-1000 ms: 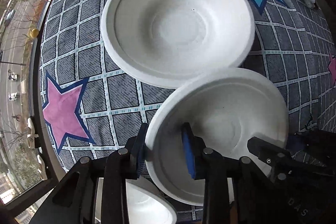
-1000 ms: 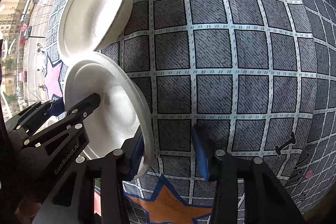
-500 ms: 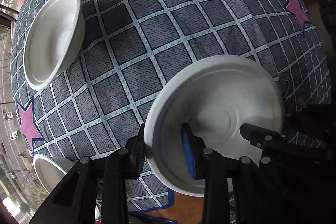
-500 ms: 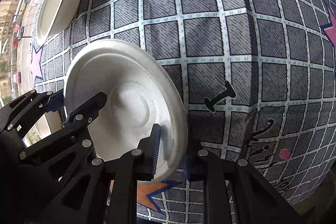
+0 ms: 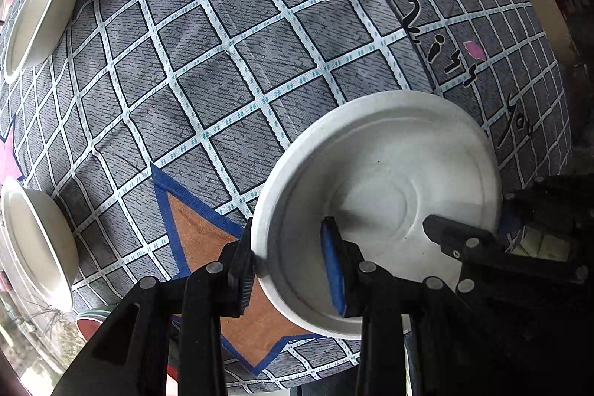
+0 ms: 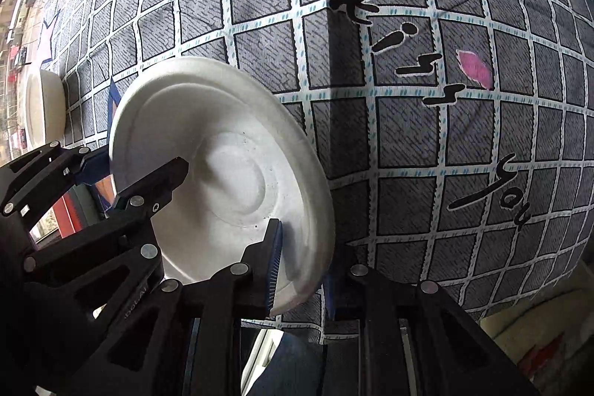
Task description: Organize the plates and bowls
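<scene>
We hold one white plate (image 5: 389, 195) between both grippers, above the near corner of the table (image 5: 230, 69) with its grey checked cloth. Our left gripper (image 5: 293, 262) has its fingers clamped on the plate's near-left rim; our right gripper (image 6: 300, 266) pinches the opposite rim — one pad inside, one beneath. The plate is round, so it has no long axis; it is tilted, its hollow face turned up toward us. Relative to the plate, two white bowls sit well apart to the left — the nearer bowl (image 5: 37, 244) and the farther bowl (image 5: 37, 13) — both on the cloth.
</scene>
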Demonstrator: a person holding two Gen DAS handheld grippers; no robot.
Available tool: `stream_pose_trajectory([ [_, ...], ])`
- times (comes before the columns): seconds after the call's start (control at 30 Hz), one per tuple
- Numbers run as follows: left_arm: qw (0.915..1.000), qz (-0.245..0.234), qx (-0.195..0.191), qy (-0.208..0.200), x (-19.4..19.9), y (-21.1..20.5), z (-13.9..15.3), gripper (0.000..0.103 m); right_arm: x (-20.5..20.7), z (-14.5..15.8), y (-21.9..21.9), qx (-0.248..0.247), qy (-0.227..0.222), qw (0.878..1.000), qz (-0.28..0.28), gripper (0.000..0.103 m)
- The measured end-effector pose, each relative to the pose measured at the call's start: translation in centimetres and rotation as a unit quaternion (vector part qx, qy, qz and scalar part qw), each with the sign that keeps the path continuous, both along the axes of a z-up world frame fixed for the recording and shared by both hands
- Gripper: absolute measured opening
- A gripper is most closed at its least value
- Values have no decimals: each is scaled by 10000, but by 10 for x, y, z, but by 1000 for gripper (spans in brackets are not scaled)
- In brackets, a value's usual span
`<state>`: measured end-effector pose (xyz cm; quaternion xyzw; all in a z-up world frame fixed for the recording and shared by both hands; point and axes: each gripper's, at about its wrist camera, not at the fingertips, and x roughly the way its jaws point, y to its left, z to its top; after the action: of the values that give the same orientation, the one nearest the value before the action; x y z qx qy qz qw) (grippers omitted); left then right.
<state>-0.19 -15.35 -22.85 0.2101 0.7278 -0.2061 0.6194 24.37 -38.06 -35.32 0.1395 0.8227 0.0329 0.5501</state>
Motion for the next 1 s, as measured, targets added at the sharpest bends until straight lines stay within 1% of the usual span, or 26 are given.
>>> stream_pose_trajectory([
  [0.07, 9999, 45, -9, -94, -14, 3, -1, 39, -7, 2, 4, -38, -63, 10000, 63, 22],
  [0.1, 9999, 77, 6, -139, -24, 9, 0, 46, -11, 4, 8, -45, -107, 9999, 77, 22],
  [0.13, 9996, 115, 83, -230, -36, 19, 6, 57, -13, 8, 21, -75, -157, 9998, 102, 22],
  [0.17, 9992, 134, 189, -339, -37, 19, 7, 64, -4, 11, 20, -111, -189, 9997, 138, 22],
  [0.2, 9985, 153, 259, -458, -38, 18, 11, 77, 3, 14, 19, -166, -216, 9995, 170, 22],
  [0.23, 9981, 184, 253, -531, -36, 19, 15, 80, 7, 23, 11, -212, -242, 9993, 175, 23],
  [0.27, 9978, 234, 260, -566, -24, 24, 19, 80, 11, 27, 8, -254, -256, 9992, 164, 35],
  [0.3, 9976, 289, 275, -573, -24, 27, 21, 80, 15, 31, 3, -312, -268, 9991, 138, 45],
  [0.33, 9975, 367, 245, -550, -22, 32, 24, 80, 15, 34, -1, -393, -304, 9987, 92, 67],
  [0.37, 9973, 455, 218, -534, -16, 43, 28, 80, 15, 39, -12, -386, -384, 9985, 10, 77],
  [0.43, 9966, 590, 204, -539, -12, 56, 32, 81, 16, 47, -24, -376, -445, 9982, -140, 77],
  [0.53, 9957, 731, 121, -554, -7, 95, 34, 81, 13, 54, -36, -475, -421, 9973, -361, 77],
  [0.57, 9954, 759, 110, -570, -6, 100, 37, 81, 14, 52, -48, -506, -411, 9969, -432, 77],
  [0.7, 9950, 830, 40, -550, -19, 113, 48, 81, 15, 61, -69, -574, -393, 9953, -675, 77],
  [0.73, 9949, 849, 21, -548, -28, 129, 54, 81, 19, 66, -81, -589, -392, 9950, -705, 77],
  [0.77, 9947, 868, 12, -555, -32, 138, 56, 81, 23, 69, -90, -609, -397, 9947, -721, 77],
  [0.8, 9945, 883, 5, -559, -32, 134, 55, 81, 26, 72, -96, -620, -406, 9947, -719, 77],
  [0.83, 9943, 902, -9, -566, -32, 132, 56, 81, 32, 71, -90, -635, -417, 9946, -705, 77],
  [0.87, 9939, 933, -27, -582, -41, 148, 58, 81, 34, 74, -90, -655, -438, 9946, -682, 77],
  [0.9, 9935, 966, -42, -605, -58, 152, 64, 81, 36, 76, -89, -669, -466, 9945, -651, 77],
  [0.93, 9930, 1006, -58, -622, -65, 159, 67, 81, 43, 77, -83, -672, -493, 9946, -613, 77],
  [0.97, 9922, 1062, -70, -649, -76, 166, 76, 81, 48, 79, -78, -671, -522, 9947, -576, 77],
  [1.0, 9913, 1124, -71, -683, -76, 173, 79, 81, 54, 80, -69, -672, -556, 9947, -537, 77],
])
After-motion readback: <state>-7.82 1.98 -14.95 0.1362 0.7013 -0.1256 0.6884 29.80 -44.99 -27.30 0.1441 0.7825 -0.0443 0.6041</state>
